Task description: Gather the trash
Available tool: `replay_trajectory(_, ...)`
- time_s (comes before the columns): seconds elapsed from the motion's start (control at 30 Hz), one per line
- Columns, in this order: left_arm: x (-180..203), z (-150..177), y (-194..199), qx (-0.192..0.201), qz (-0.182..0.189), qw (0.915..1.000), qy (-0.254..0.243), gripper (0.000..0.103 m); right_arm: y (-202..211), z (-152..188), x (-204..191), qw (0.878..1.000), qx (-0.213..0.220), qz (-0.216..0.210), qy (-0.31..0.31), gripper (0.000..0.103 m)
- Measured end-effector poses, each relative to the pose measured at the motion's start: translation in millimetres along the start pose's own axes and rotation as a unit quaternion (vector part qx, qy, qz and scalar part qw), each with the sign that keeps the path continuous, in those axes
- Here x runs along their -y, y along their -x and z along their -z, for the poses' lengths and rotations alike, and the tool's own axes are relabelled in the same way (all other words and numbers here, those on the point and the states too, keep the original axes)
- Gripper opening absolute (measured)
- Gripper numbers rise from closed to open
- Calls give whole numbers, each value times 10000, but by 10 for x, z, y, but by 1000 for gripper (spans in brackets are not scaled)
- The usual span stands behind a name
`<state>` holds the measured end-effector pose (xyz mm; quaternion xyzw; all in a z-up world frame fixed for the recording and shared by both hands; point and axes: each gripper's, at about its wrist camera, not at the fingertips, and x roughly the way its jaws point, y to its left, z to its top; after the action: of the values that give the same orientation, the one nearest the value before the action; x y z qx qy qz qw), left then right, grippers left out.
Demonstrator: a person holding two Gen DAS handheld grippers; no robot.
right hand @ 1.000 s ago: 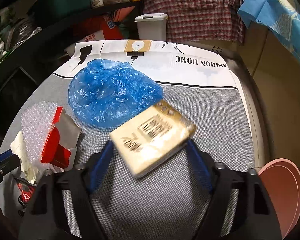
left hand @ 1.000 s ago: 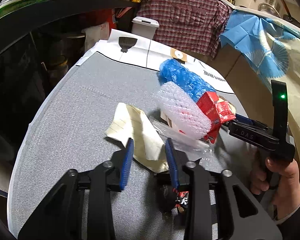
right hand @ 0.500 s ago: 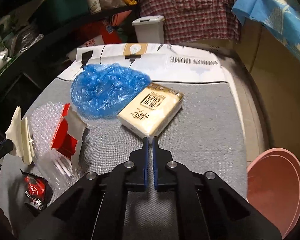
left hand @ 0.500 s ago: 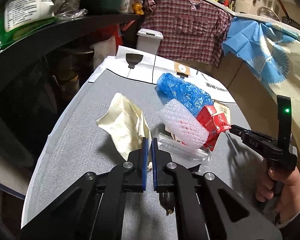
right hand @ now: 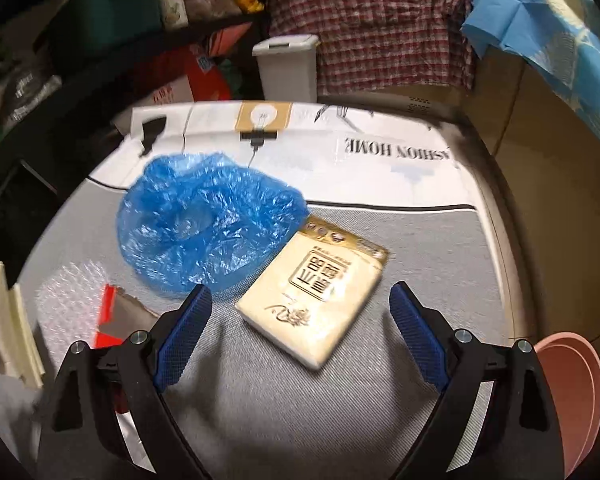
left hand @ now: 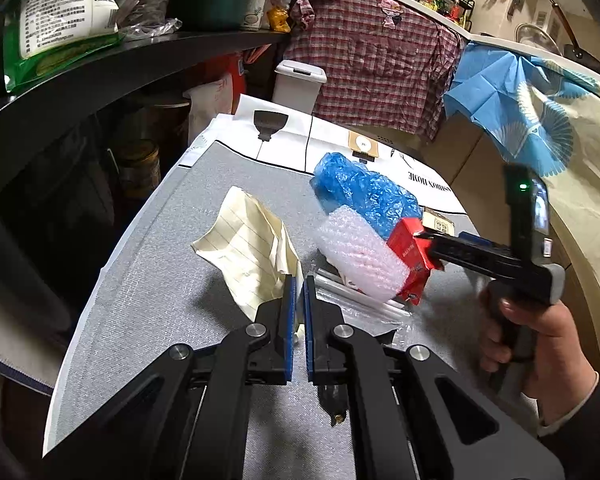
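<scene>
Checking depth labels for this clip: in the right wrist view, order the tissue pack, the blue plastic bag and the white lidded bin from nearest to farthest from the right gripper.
1. Tissue pack: lying on the grey mat just ahead of the open right gripper, between its fingers' lines.
2. Blue plastic bag: behind the pack, to the left.
3. White lidded bin: beyond the table's far edge, by the plaid shirt.

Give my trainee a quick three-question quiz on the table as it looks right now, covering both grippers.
1. True or false: the right gripper is open in front of the tissue pack.
2. What does the left gripper pinch?
A. blue plastic bag
B. lined yellow paper
C. bubble wrap
3. Fill in: a pink ____ shows at the right edge of the right wrist view.

Key: 1 true; 2 B; 3 bowl.
</scene>
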<state>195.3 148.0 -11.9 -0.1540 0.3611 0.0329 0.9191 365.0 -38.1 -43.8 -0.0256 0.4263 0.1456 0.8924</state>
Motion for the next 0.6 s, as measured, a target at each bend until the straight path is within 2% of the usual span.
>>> replay_trajectory(0.07, -14, -4, -7, -7, 6, 10000, 29, 4, -29, -14, 48, 9998, -36, 113, -134, 85)
replay_trajectory(0.13, -20, -13, -14, -7, 24, 10000, 39, 4, -50, -12, 88, 9995, -86, 223, -187, 77)
replay_trajectory(0.17, -15, -19, -16, -6, 34, 10000, 34, 4, -62, -3, 98, 9995, -128, 224, -181, 69)
replay_trajectory(0.27, -4, -30, -4, 15, 73, 10000, 29, 4, -60, 35, 126, 9995, -196, 183, -174, 60)
replay_trajectory(0.6, 36, -47, 166, 187, 116, 9997, -51, 4, 406, 204, 241, 9996, -10, 209, -184, 54)
